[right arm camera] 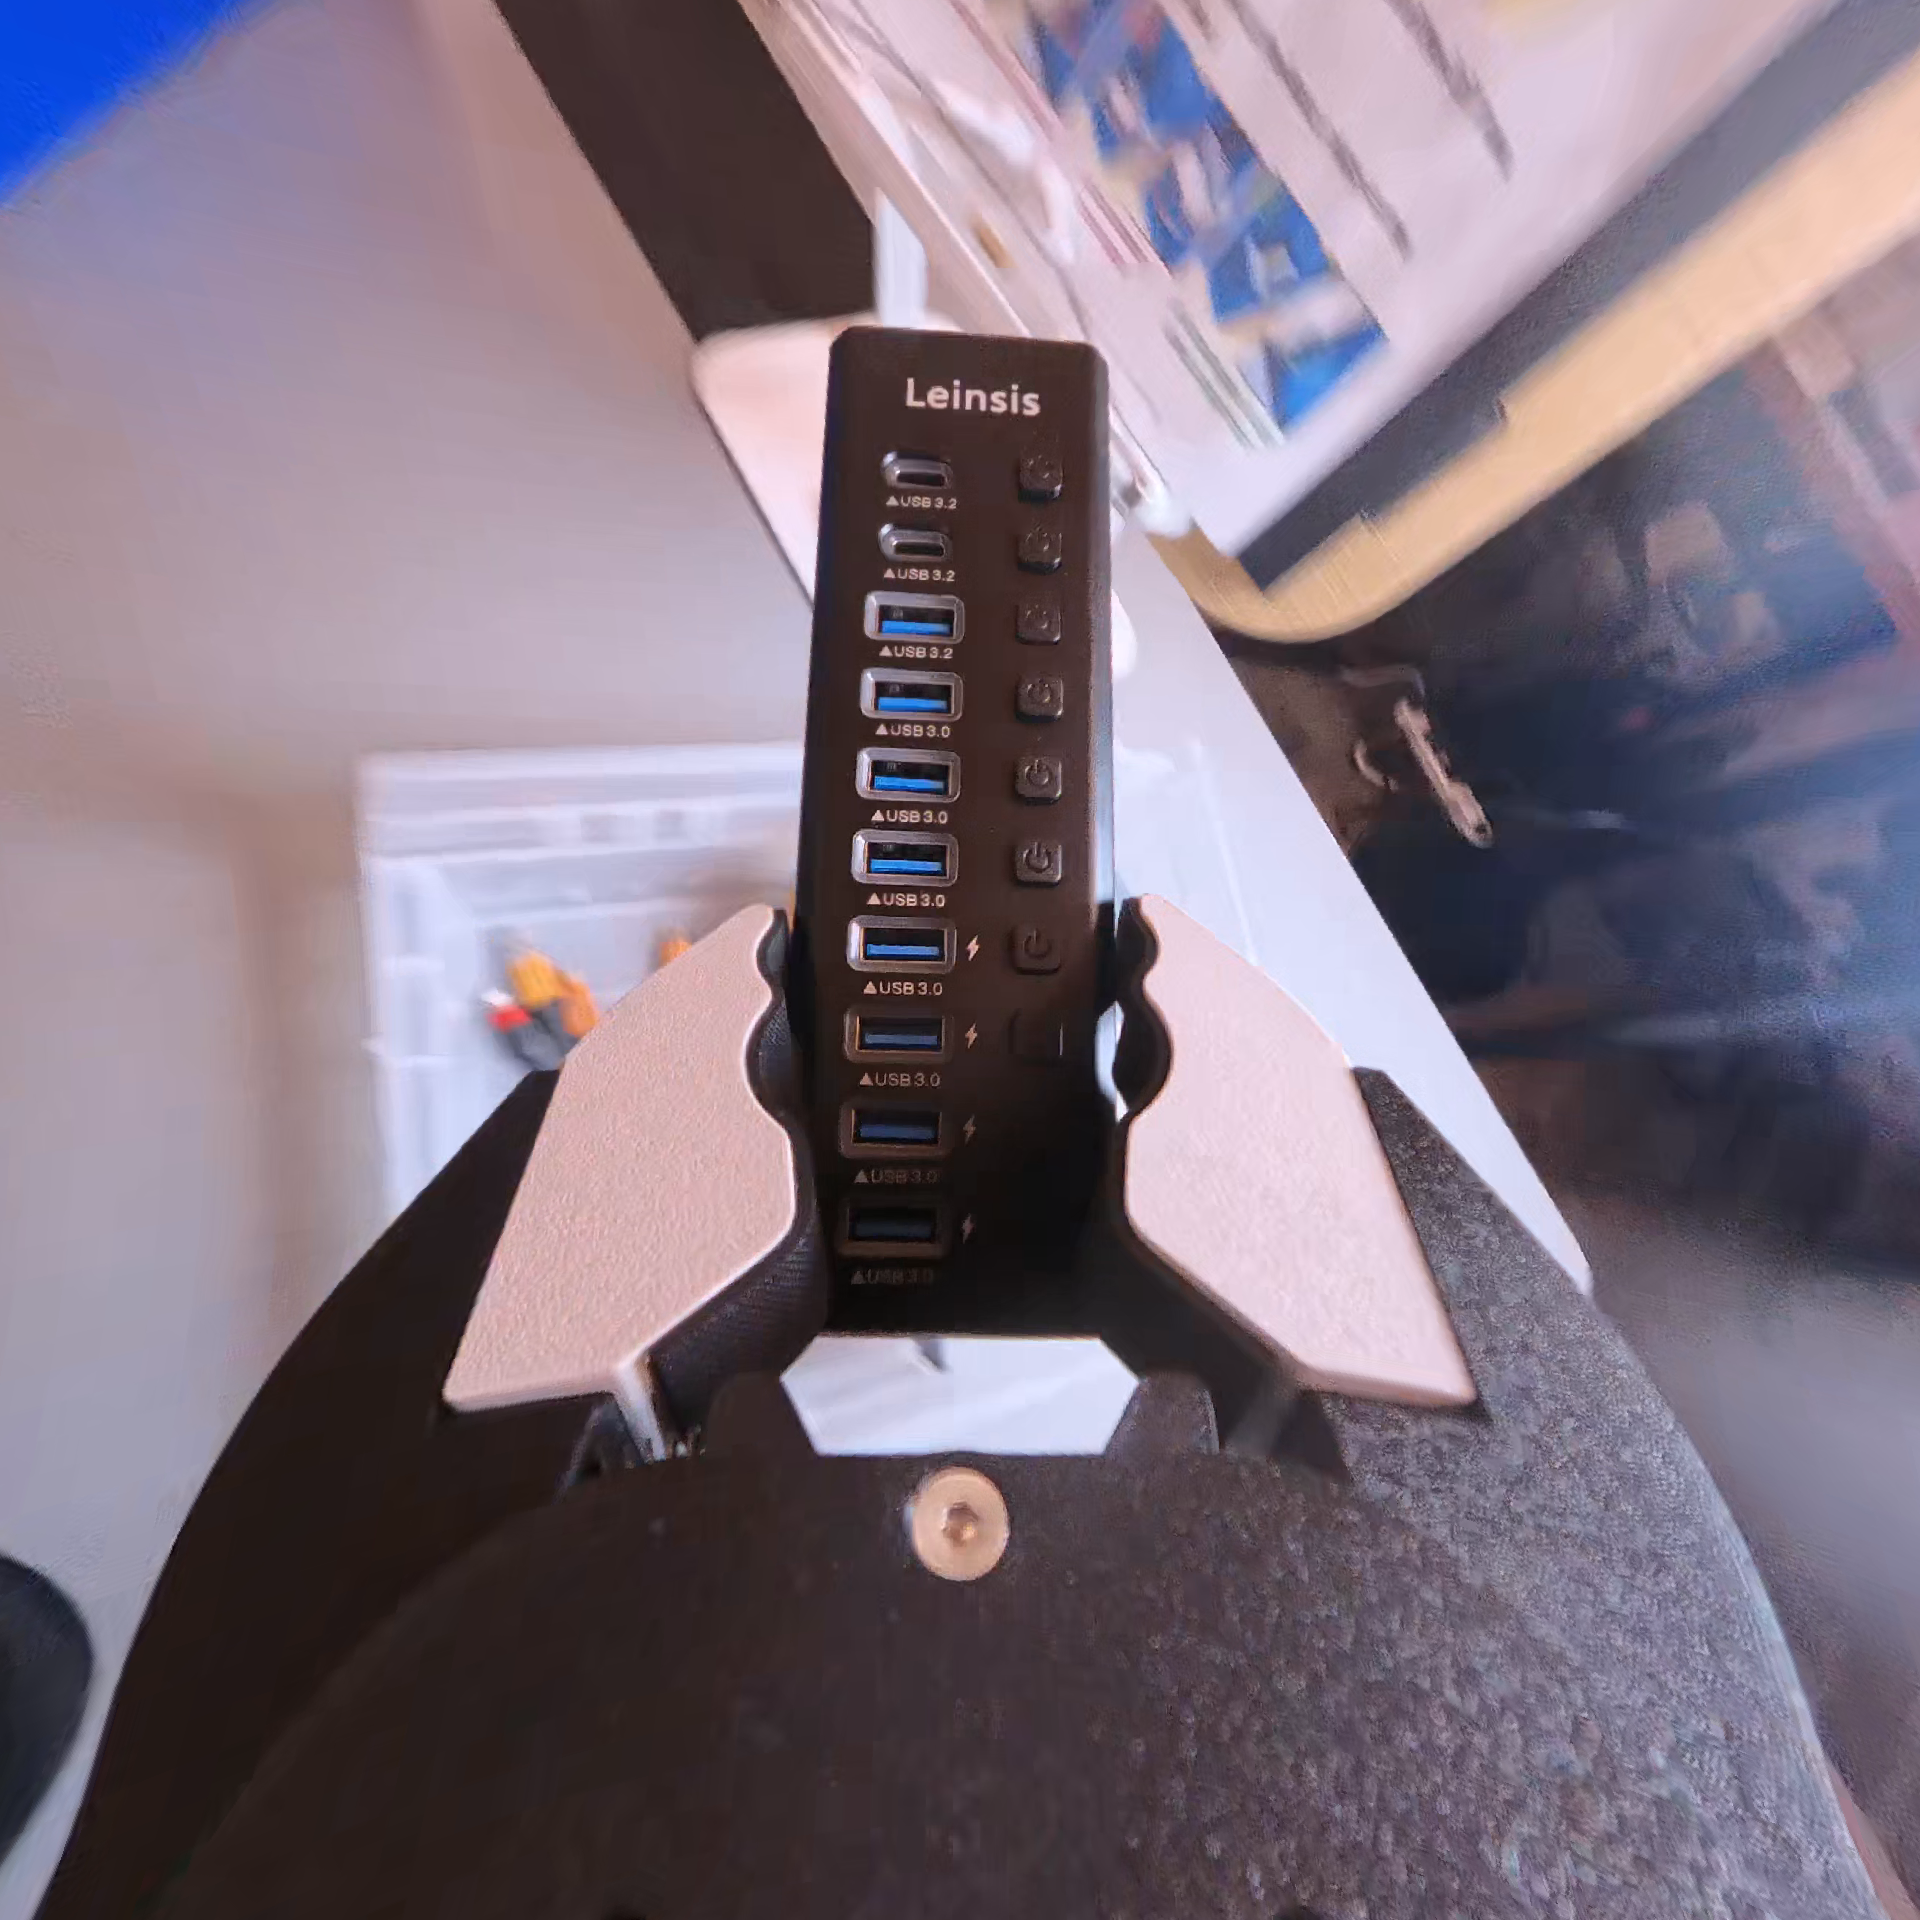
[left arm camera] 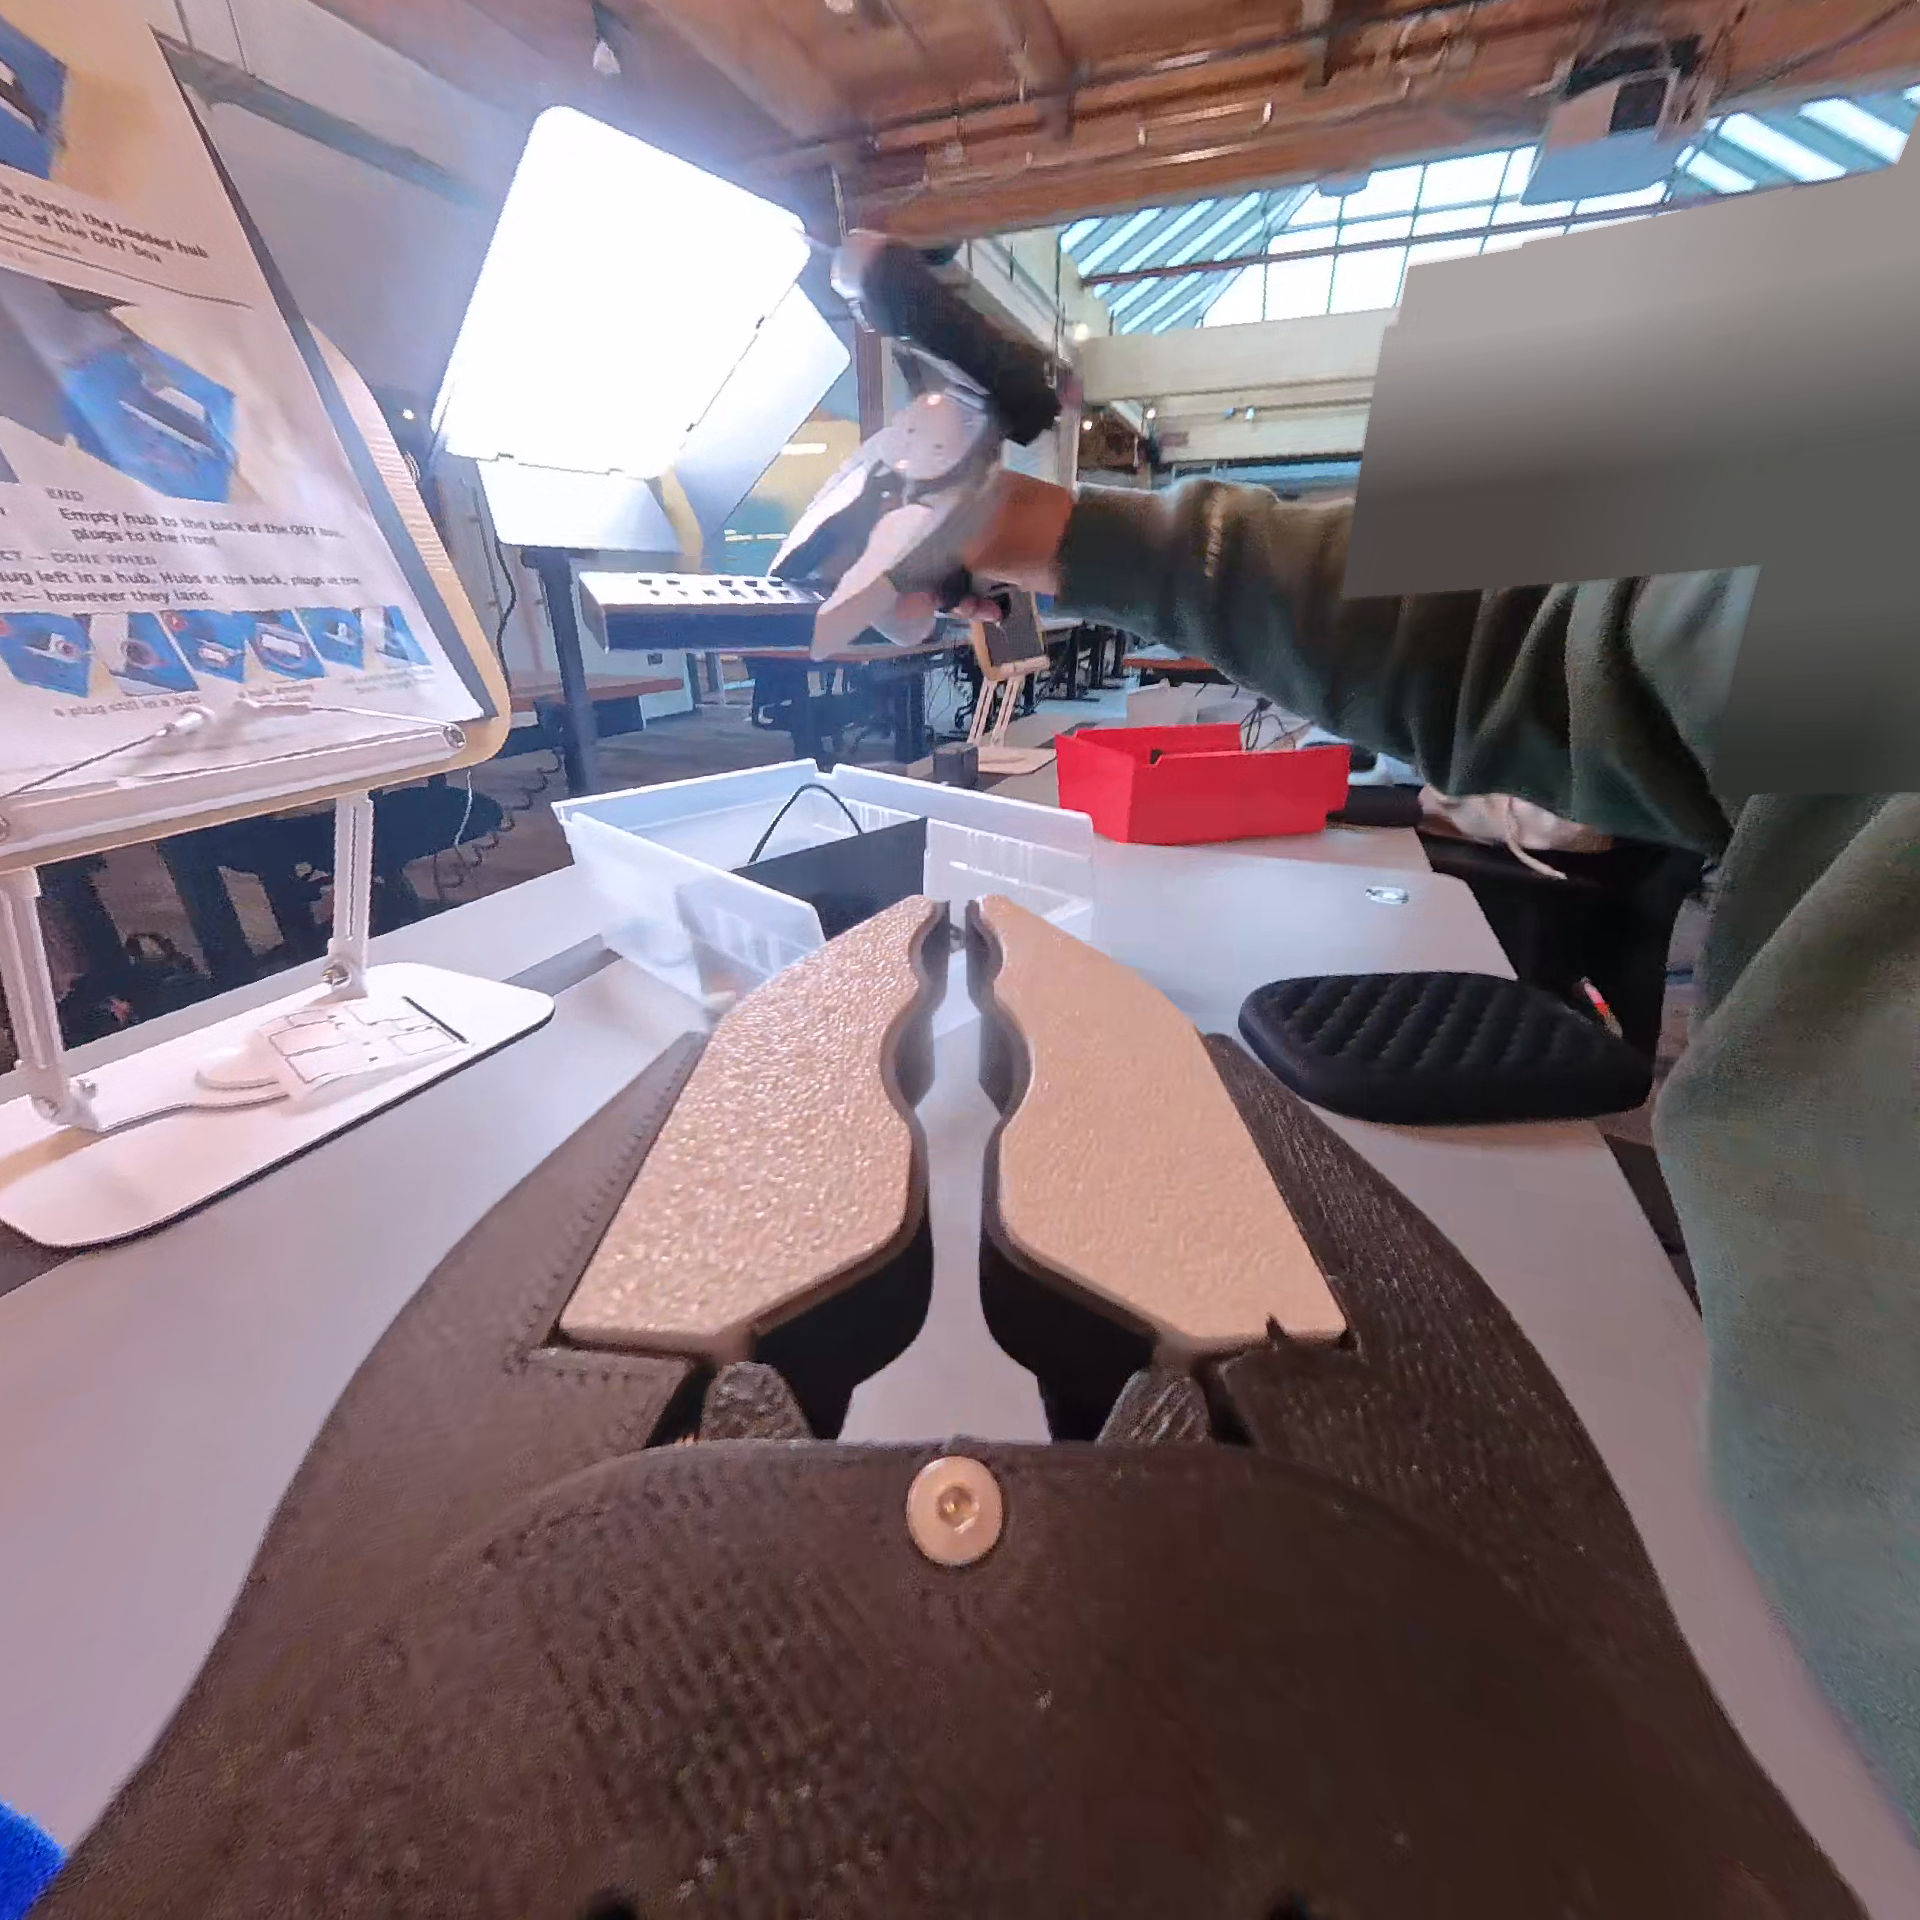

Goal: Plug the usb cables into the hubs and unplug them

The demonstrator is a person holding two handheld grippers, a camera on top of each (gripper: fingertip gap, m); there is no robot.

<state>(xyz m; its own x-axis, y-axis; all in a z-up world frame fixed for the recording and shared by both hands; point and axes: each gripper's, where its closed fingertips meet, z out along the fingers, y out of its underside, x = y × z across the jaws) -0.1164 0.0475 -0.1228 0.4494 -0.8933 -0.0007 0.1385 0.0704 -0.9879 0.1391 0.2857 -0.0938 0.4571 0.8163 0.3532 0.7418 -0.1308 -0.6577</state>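
**Right gripper grips the hub in the air; left gripper closed on nothing**

Jaws first: the right gripper [right arm camera: 951, 1029] is clamped on a long black hub [right arm camera: 961, 727], its two pale fingers [right arm camera: 644, 1143] pressing the hub's long sides near its lower end. The left gripper [left arm camera: 957, 920] has its fingertips drawn almost together with only a thin slit between them, and nothing shows between them.

Largest in the scene is the white table [left arm camera: 312, 1403], which the left gripper hangs low over. On its left side stands a white stand [left arm camera: 260, 1039] carrying a printed instruction sheet [left arm camera: 187, 416]. Just past the left fingertips sits a clear plastic tray [left arm camera: 665, 862], with a black box [left arm camera: 842, 883] and a thin black cable [left arm camera: 800, 805] inside it. A red bin [left arm camera: 1195, 790] lies farther back on the right, and a black ridged pad [left arm camera: 1444, 1044] rests near the table's right edge.

From the left wrist view, the hub [left arm camera: 696, 613] is held level, well above the tray, by the right gripper [left arm camera: 821, 582] at the end of a green sleeve [left arm camera: 1351, 613].

Along the hub's face runs one column of sockets, all of them empty, with a column of small buttons [right arm camera: 1037, 774] beside the upper ones. Below the hub, blurred, the tray [right arm camera: 582, 831] holds some orange and black connectors [right arm camera: 535, 1003].
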